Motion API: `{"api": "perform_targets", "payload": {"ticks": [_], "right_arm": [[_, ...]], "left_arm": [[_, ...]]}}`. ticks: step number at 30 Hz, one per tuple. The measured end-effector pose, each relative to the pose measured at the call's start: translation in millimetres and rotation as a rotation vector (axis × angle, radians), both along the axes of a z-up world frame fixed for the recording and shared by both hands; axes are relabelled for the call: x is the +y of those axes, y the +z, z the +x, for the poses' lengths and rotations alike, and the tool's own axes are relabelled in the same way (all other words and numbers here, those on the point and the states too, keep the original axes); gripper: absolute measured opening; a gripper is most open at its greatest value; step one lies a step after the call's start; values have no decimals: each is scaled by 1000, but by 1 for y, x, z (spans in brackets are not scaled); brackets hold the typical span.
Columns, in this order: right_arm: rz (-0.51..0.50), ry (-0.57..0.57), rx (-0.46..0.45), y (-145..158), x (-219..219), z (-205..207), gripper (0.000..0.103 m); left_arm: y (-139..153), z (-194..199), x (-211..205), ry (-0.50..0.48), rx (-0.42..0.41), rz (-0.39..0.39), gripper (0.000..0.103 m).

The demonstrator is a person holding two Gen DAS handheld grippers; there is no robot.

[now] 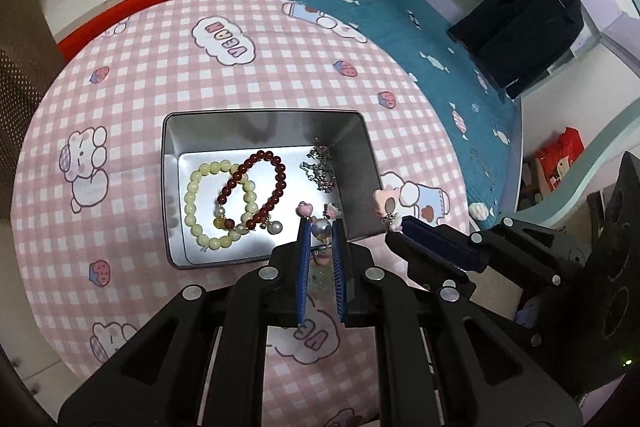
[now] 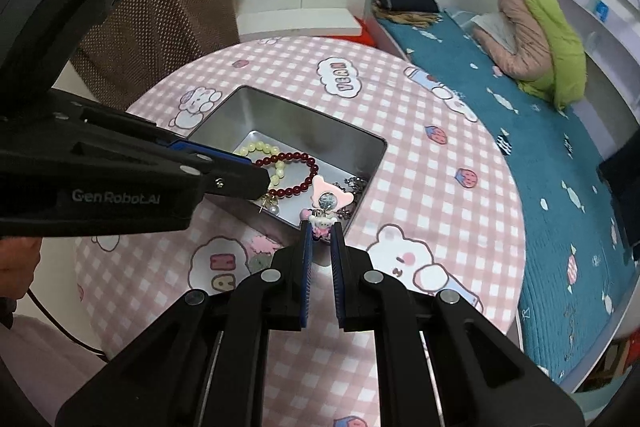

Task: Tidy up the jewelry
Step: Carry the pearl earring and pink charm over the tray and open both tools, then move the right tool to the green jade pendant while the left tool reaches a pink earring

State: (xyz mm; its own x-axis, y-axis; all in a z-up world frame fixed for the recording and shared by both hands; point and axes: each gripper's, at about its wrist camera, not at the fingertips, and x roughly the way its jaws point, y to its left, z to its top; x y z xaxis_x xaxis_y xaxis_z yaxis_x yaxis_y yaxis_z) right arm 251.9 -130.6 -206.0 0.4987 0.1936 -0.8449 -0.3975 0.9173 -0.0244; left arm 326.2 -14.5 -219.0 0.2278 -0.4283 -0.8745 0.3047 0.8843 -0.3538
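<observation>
An open silver tin [image 1: 172,187] [image 2: 360,163] stands on the table. In it lie a cream bead bracelet [image 1: 194,199] [image 2: 256,148], a dark red bead bracelet [image 1: 276,183] [image 2: 292,157] and a silver chain [image 1: 320,167]. My left gripper [image 1: 320,227] [image 2: 260,175] is over the tin's near edge, shut on a pearl earring [image 1: 321,227] with a pink heart [image 1: 305,207]. My right gripper [image 2: 320,227] [image 1: 394,229] hovers by the tin's right corner. It is shut on a pink bear charm [image 2: 330,197] [image 1: 386,205].
The round table has a pink checked cloth [image 1: 160,75] [image 2: 440,187]. Small pink and pale pieces [image 2: 260,247] lie on it by the tin. A bed with a teal cover [image 1: 400,11] [image 2: 560,187] runs beside it, a brown chair [image 2: 160,11] behind. A hand [image 2: 16,267] shows at left.
</observation>
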Motion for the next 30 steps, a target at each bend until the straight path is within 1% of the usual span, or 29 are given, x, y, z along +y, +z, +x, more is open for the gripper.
{"api": "perform_targets", "payload": {"ticks": [4,10,11,14,15,16,17,18,19,22,24,25,30], "right_arm": [[3,1,42,-5,-2,6,9],[14,-49,59,-5,-11,11,9],[13,-57,58,-5,-13,11,11],[10,-105,56,-5,-20,12,31],[10,-115,56,-5,-22,13,35],[8,-135,55,-5,-25,12,36],[7,-146,57,-5,-26,13,42],[6,-158,59,-5,-28,12,47],[5,-168,60,-6,-29,12,47],[2,-180,74,-9,-31,9,50],[0,-190,84,-11,-31,7,59],[-3,-199,91,-13,-30,5,62],[22,-197,118,-19,-30,1,64]], "left_arm": [[-8,7,-2,5,21,4,11],[-17,11,-6,2,39,3,11],[-17,11,-7,0,39,3,11],[-19,12,-7,-8,50,4,12],[-21,12,-7,-8,61,6,12],[-21,12,-7,-7,66,6,12],[-21,12,-7,-6,66,10,14],[-22,13,-8,-5,65,17,21],[-21,13,-8,-7,64,21,24],[-18,10,-5,-14,54,17,25],[-16,8,-3,-13,49,13,26],[-15,7,-1,-13,46,11,27],[-8,-3,4,-29,29,12,27]]}}
